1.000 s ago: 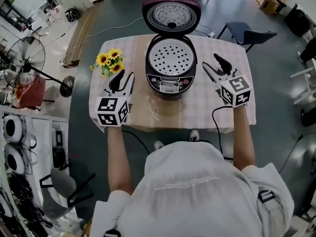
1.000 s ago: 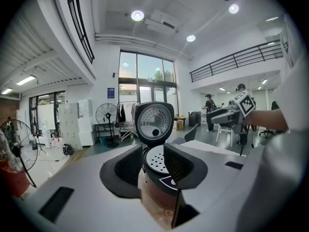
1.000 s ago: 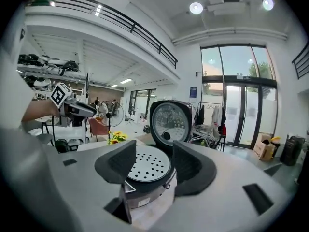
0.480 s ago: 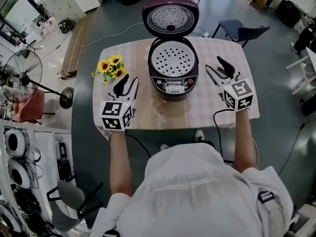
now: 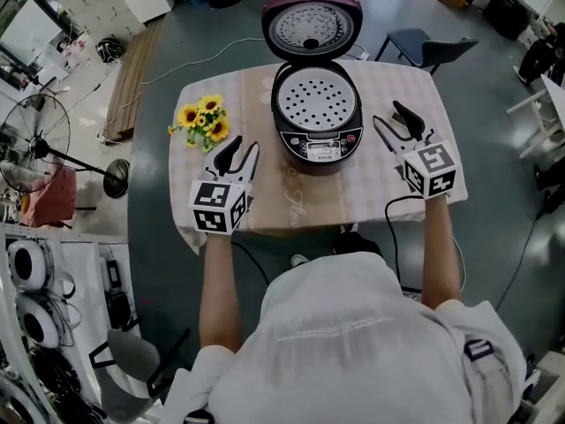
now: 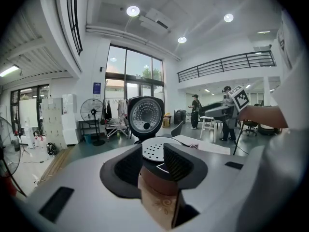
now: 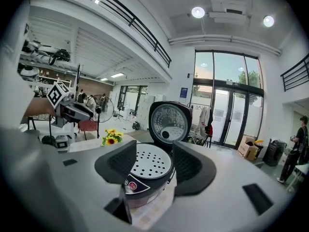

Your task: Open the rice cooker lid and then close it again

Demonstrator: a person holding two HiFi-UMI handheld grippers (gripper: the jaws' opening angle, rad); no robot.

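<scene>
The dark purple rice cooker [image 5: 316, 120] stands at the back middle of the table with its lid [image 5: 312, 26] raised upright behind it. A white perforated inner plate shows inside the pot. My left gripper [image 5: 238, 154] hovers over the cloth left of the cooker, open, with nothing between its fingers. My right gripper [image 5: 391, 120] is to the cooker's right, open and apart from it. In the left gripper view the cooker [image 6: 152, 150] lies ahead between the jaws of my left gripper [image 6: 153, 161]. The right gripper view shows the cooker [image 7: 144, 174] close ahead of my right gripper [image 7: 154, 166].
A beige checked cloth covers the small table [image 5: 353, 197]. Sunflowers [image 5: 201, 120] lie at its back left corner. A dark chair [image 5: 425, 49] stands behind the table at the right, and a floor fan [image 5: 35, 140] far left. Cables run down from both grippers.
The left gripper has drifted a little toward the table's near edge and lower. The right gripper has shifted slightly sideways. The lid stays open; both jaws are unchanged.
</scene>
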